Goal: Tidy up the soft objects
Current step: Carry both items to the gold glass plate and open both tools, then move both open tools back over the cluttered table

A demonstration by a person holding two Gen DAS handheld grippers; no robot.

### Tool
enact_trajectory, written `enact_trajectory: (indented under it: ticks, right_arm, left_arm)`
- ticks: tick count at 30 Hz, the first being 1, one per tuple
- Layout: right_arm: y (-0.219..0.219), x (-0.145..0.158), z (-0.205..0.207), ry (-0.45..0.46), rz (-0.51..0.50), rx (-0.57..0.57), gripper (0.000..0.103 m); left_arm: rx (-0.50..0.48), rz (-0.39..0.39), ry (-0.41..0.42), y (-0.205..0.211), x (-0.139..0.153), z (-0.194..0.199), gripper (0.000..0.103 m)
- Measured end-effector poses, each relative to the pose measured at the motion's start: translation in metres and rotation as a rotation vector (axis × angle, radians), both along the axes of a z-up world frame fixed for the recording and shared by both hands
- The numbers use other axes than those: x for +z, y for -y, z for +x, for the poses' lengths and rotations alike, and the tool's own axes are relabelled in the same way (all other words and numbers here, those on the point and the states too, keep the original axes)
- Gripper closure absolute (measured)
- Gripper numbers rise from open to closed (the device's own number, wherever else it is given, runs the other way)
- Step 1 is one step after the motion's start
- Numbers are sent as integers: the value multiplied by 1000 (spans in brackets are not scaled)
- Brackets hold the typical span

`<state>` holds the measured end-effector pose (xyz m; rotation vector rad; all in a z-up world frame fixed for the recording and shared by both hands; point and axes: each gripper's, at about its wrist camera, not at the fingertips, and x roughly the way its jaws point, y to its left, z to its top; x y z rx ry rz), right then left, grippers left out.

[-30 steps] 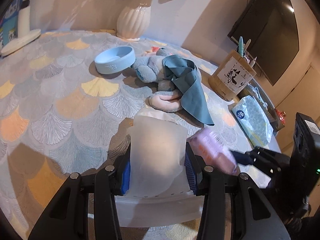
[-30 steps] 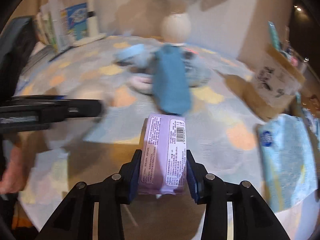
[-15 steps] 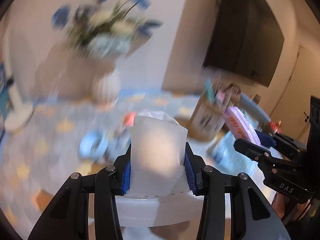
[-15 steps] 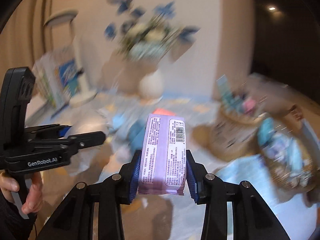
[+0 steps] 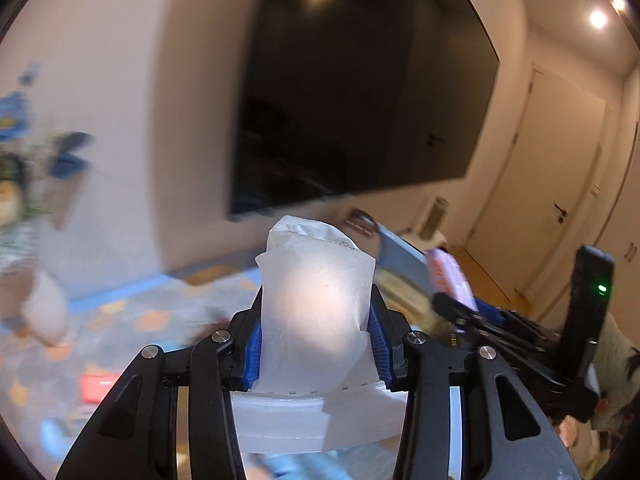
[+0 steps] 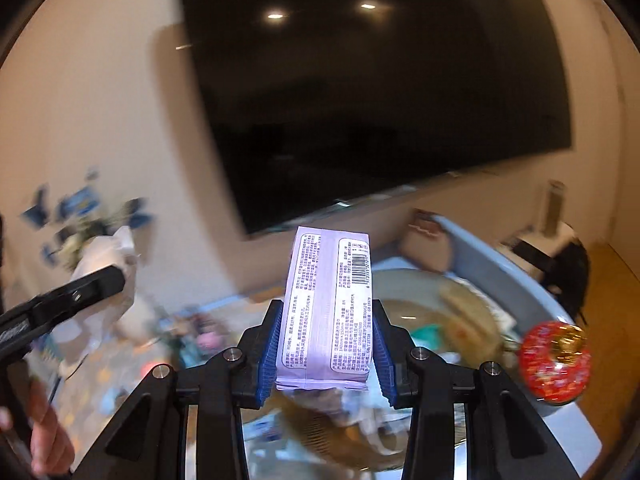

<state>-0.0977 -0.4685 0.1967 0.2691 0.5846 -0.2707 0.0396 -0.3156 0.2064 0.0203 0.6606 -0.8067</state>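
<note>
- Left gripper (image 5: 316, 344) clamped on white tissue pack (image 5: 316, 300), held aloft.
- Right gripper (image 6: 326, 344) clamped on purple wipes pack (image 6: 328, 304), above grey bin (image 6: 516, 276) at 3 o'clock.
- Risk: soft packs squirm out mid-swing; blur suggests fast motion.

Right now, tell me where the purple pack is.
The purple pack is clamped upright in the right tool, centre of the right wrist view, raised in front of the black TV screen.

Both wrist views look forward along their own fingers, tilted up at the dark wall screen (image 5: 360, 92) – shared by both – while, seemingly, each catches the other gripper at its edge.
</note>
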Motion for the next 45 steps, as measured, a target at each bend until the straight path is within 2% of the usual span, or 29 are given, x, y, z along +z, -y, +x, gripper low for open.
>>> enact_trajectory:
  ticks: [3,5,6,7,8,9,11,14,16,18,20,23,26,27,29,31,34,36,37,39,43,45]
  right_arm:
    - [33,-16,8,-42,52,-70,63]
    - [47,-23,14,-58,75,-97,63]
    - [52,-25,17,-66,78,-115,62]
    - [57,-28,19,-74,81,-130,50]
    - [65,-34,23,-101,90,-141,39]
    - [69,-39,26,-126,100,-150,39]
    - [76,-48,21,-143,116,-172,39]
    - [78,-54,8,-141,146,-166,39]
    - [75,-55,-2,-144,153,-174,39]
    - [70,-56,-14,-147,174,-181,34]
    - [63,-56,-25,-134,202,-177,22]
    - [42,-50,-35,-112,211,-144,21]
    - [10,-35,-38,-94,192,-78,21]
    - [-2,-30,-39,-81,186,-55,20]
    - [-32,-20,-41,-57,168,0,14]
    - [-64,-15,-39,-40,146,79,14]
    - [-125,-16,-34,-41,89,232,14]
    - [-165,-24,-26,-77,39,309,14]
    - [-184,-30,-23,-97,18,343,14]
    - [-216,-49,-14,-134,1,412,14]
    - [-259,-93,8,-234,-25,492,14]
    - [-273,-117,16,-266,-49,510,14]
  left_arm:
    - [-53,54,-16,44,-16,1,62]
    - [-115,65,-31,69,-26,3,60]
    - [-146,78,-50,80,-32,5,48]
    - [-149,101,-62,90,-37,6,39]
    - [-141,122,-68,95,-43,6,19]
    - [-122,139,-60,97,-46,5,15]
    - [-138,147,-57,95,-53,3,15]
    - [-174,126,-97,80,-51,-1,15]
    - [-210,78,-113,59,-45,-10,15]
    - [-237,50,-110,40,-42,-20,15]
    - [-220,46,-84,17,-35,-31,15]
    - [-181,55,-29,-23,-23,-47,15]
    - [-167,31,-5,-72,-10,-63,15]
    - [-167,23,5,-87,-6,-68,11]
    - [-118,3,63,-129,3,-84,0]
    - [-17,-14,128,-172,11,-97,0]
    - [101,-32,126,-224,11,-98,0]
    - [210,-54,96,-260,0,-93,0]
    - [267,-57,83,-275,-7,-89,0]
    - [407,-12,28,-303,-37,-76,0]
    - [553,80,-88,-328,-104,-47,0]
    - [593,105,-144,-337,-134,-36,1]
